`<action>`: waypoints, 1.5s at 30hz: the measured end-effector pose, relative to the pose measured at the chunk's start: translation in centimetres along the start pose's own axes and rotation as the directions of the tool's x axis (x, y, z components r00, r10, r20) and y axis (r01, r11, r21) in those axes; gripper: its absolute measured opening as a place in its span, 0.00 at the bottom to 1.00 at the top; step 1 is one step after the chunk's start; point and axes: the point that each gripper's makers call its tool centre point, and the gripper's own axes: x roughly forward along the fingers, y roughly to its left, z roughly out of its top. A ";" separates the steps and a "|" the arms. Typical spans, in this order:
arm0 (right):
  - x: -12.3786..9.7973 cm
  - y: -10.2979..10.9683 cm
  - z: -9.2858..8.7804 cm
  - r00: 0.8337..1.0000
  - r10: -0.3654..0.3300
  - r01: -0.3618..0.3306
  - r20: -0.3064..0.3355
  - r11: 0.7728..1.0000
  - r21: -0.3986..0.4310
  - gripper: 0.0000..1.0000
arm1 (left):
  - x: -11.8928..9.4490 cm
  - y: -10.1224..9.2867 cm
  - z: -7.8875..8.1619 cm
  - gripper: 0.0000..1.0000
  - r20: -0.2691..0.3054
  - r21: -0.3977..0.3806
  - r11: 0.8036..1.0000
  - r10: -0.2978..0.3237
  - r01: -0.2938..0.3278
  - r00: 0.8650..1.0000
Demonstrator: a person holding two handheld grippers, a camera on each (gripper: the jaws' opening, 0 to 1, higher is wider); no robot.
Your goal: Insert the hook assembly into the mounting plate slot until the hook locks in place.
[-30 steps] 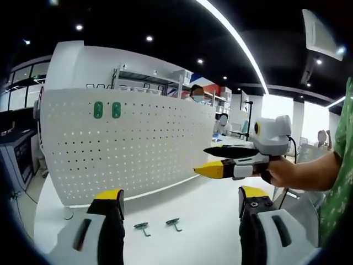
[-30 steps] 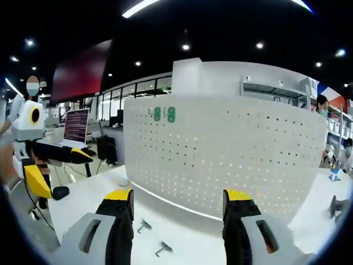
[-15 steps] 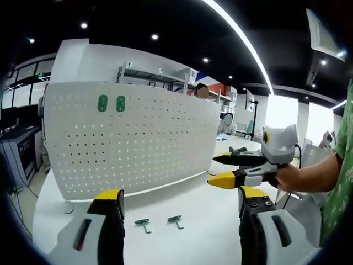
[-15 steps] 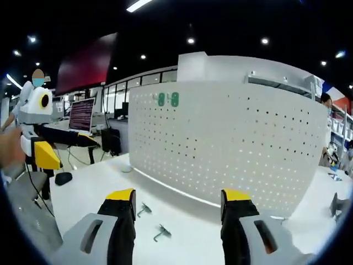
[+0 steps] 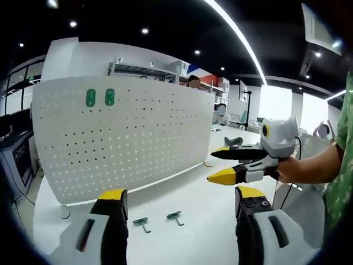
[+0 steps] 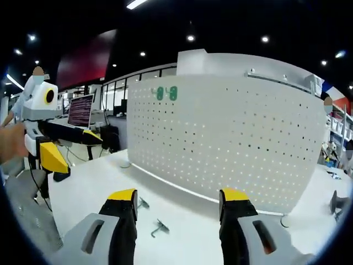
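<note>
A white pegboard mounting plate (image 5: 121, 138) (image 6: 226, 149) stands upright on the white table, with two green pieces (image 5: 99, 97) (image 6: 166, 93) fixed near its top. Two small metal hooks lie on the table before it: one (image 5: 141, 223) (image 6: 142, 203) and another (image 5: 176, 217) (image 6: 159, 227). My left gripper (image 5: 179, 201) is open above the hooks, nothing between its jaws; it shows at the left of the right gripper view (image 6: 77, 149). My right gripper (image 6: 175, 201) is open and empty too, seen in the left gripper view (image 5: 212, 165) held by a hand (image 5: 289, 168).
The white table (image 5: 209, 210) has free room in front of the plate. A small ring (image 6: 284, 222) lies by the plate's right foot, and a cable (image 5: 65, 212) by its left foot. Desks, monitors (image 6: 80, 110) and people stand behind.
Both cameras drifted slightly; the plate now looks nearer in the right gripper view. In the left gripper view the right gripper sank a little. The hooks lie where they were.
</note>
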 end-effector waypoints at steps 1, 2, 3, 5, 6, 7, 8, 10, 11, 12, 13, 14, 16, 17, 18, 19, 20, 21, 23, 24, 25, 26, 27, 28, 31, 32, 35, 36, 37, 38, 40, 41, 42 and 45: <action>0.0 0.0 -0.1 1.000 -0.002 0.002 -0.001 1.000 0.000 0.60 | 0.3 0.1 -0.2 0.77 -0.005 0.005 1.000 -0.001 0.001 1.000; 0.0 -0.1 -0.1 1.000 -0.003 0.003 -0.003 1.000 0.001 0.60 | 0.7 0.1 -0.5 0.75 -0.018 0.017 1.000 -0.014 0.015 1.000; 0.0 -0.2 -0.3 1.000 -0.006 0.006 -0.005 1.000 0.005 0.60 | 1.0 0.2 -0.8 0.74 -0.028 0.024 0.999 -0.024 0.025 0.999; 0.0 -0.3 -0.4 1.000 -0.008 0.008 -0.010 1.000 0.006 0.60 | 1.6 0.3 -1.5 0.71 -0.050 0.031 0.999 -0.039 0.041 0.998; 0.0 -0.4 -0.5 1.000 -0.010 0.010 -0.010 1.000 0.005 0.60 | 1.9 0.3 -1.8 0.71 -0.061 0.036 0.998 -0.045 0.047 0.997; 0.0 -0.5 -0.5 1.000 -0.012 0.012 -0.010 1.000 0.006 0.60 | 2.3 0.3 -2.3 0.70 -0.077 0.044 0.997 -0.057 0.060 0.995; 0.0 -0.6 -0.5 1.000 -0.013 0.014 -0.010 1.000 0.007 0.60 | 2.5 0.3 -2.6 0.69 -0.088 0.050 0.996 -0.066 0.070 0.994; 0.1 -0.8 -0.6 1.000 -0.017 0.017 -0.013 1.000 0.007 0.60 | 3.1 0.5 -3.4 0.66 -0.119 0.070 0.994 -0.078 0.087 0.990; 0.1 -0.9 -0.6 1.000 -0.019 0.019 -0.015 1.000 0.008 0.60 | 3.5 0.6 -4.0 0.65 -0.138 0.083 0.992 -0.084 0.096 0.987; 0.2 -0.9 -0.6 1.000 -0.020 0.020 -0.015 1.000 0.008 0.60 | 3.7 0.7 -4.2 0.64 -0.143 0.082 0.992 -0.086 0.099 0.986; 0.2 -1.0 -0.6 1.000 -0.021 0.021 -0.015 1.000 0.009 0.60 | 4.0 0.8 -4.5 0.64 -0.154 0.087 0.991 -0.088 0.103 0.984; 0.2 -1.0 -0.6 1.000 -0.022 0.023 -0.014 1.000 0.009 0.60 | 4.3 0.8 -4.8 0.63 -0.162 0.095 0.989 -0.096 0.112 0.982; 0.3 -1.1 -0.7 1.000 -0.022 0.022 -0.016 1.000 0.010 0.60 | 4.8 1.0 -5.5 0.60 -0.181 0.108 0.986 -0.103 0.124 0.978; 0.3 -1.1 -0.7 1.000 -0.023 0.023 -0.017 1.000 0.008 0.60 | 5.1 1.1 -5.7 0.59 -0.190 0.112 0.985 -0.105 0.128 0.976; 0.4 -1.1 -0.8 1.000 -0.024 0.024 -0.019 1.000 0.007 0.59 | 5.3 1.1 -6.1 0.57 -0.201 0.120 0.984 -0.107 0.133 0.974; 0.4 -1.1 -0.9 0.999 -0.024 0.024 -0.021 1.000 0.008 0.59 | 5.6 1.2 -6.5 0.56 -0.211 0.132 0.982 -0.107 0.137 0.971; 0.4 -1.1 -1.0 0.999 -0.025 0.025 -0.024 1.000 0.008 0.59 | 5.8 1.3 -6.8 0.56 -0.222 0.139 0.980 -0.109 0.142 0.969; 0.4 -1.2 -1.1 0.999 -0.026 0.026 -0.026 1.000 0.008 0.59 | 6.0 1.3 -7.0 0.54 -0.229 0.142 0.979 -0.112 0.147 0.967; 0.3 -1.3 -1.2 0.999 -0.028 0.029 -0.029 1.000 0.010 0.59 | 6.6 1.4 -7.6 0.51 -0.240 0.151 0.976 -0.117 0.156 0.964; 0.3 -1.3 -1.2 0.999 -0.030 0.030 -0.029 0.999 0.009 0.59 | 6.8 1.5 -7.9 0.50 -0.244 0.154 0.975 -0.119 0.160 0.962; 0.3 -1.4 -1.2 0.999 -0.032 0.032 -0.029 0.999 0.007 0.59 | 7.0 1.5 -8.1 0.49 -0.247 0.157 0.974 -0.119 0.161 0.962; 0.3 -1.4 -1.2 0.999 -0.032 0.032 -0.029 0.999 0.007 0.59 | 7.3 1.7 -8.5 0.48 -0.256 0.157 0.974 -0.121 0.164 0.959; 0.2 -1.5 -1.2 0.999 -0.033 0.034 -0.029 0.999 0.008 0.59 | 7.5 1.7 -8.7 0.48 -0.260 0.155 0.974 -0.123 0.167 0.958; 0.2 -1.5 -1.2 0.999 -0.034 0.034 -0.031 0.999 0.007 0.59 | 7.8 1.8 -9.0 0.47 -0.266 0.155 0.973 -0.126 0.172 0.956; 0.2 -1.7 -1.4 0.999 -0.040 0.040 -0.035 0.999 0.009 0.59 | 8.5 1.9 -9.5 0.45 -0.273 0.158 0.971 -0.133 0.181 0.953; 0.2 -1.8 -1.4 0.998 -0.043 0.043 -0.037 0.999 0.008 0.59 | 8.8 1.9 -9.7 0.44 -0.276 0.161 0.969 -0.136 0.185 0.952; 0.2 -1.8 -1.5 0.998 -0.044 0.044 -0.038 0.999 0.010 0.59 | 9.5 2.1 -10.5 0.41 -0.290 0.158 0.969 -0.140 0.192 0.947; 0.2 -1.8 -1.5 0.998 -0.044 0.045 -0.040 0.999 0.009 0.59 | 9.6 2.2 -10.6 0.40 -0.292 0.157 0.969 -0.141 0.193 0.946; 0.2 -1.8 -1.6 0.998 -0.043 0.044 -0.042 0.999 0.009 0.59 | 9.8 2.3 -10.9 0.39 -0.297 0.159 0.968 -0.140 0.194 0.945; 0.2 -1.8 -1.6 0.998 -0.043 0.044 -0.042 0.999 0.010 0.59 | 10.0 2.4 -11.1 0.39 -0.300 0.160 0.968 -0.140 0.194 0.944; 0.3 -1.8 -1.8 0.998 -0.044 0.045 -0.046 0.999 0.011 0.59 | 10.4 2.6 -11.5 0.37 -0.303 0.161 0.967 -0.143 0.198 0.942; 0.3 -1.9 -2.0 0.998 -0.045 0.046 -0.049 0.999 0.014 0.59 | 10.6 2.7 -11.7 0.35 -0.306 0.165 0.966 -0.142 0.200 0.941; 0.4 -1.9 -2.1 0.998 -0.046 0.047 -0.052 0.999 0.016 0.59 | 10.8 2.7 -11.8 0.35 -0.304 0.167 0.965 -0.145 0.203 0.941; 0.4 -2.0 -2.4 0.997 -0.047 0.049 -0.060 0.999 0.018 0.59 | 11.3 2.9 -12.3 0.32 -0.315 0.172 0.963 -0.147 0.208 0.938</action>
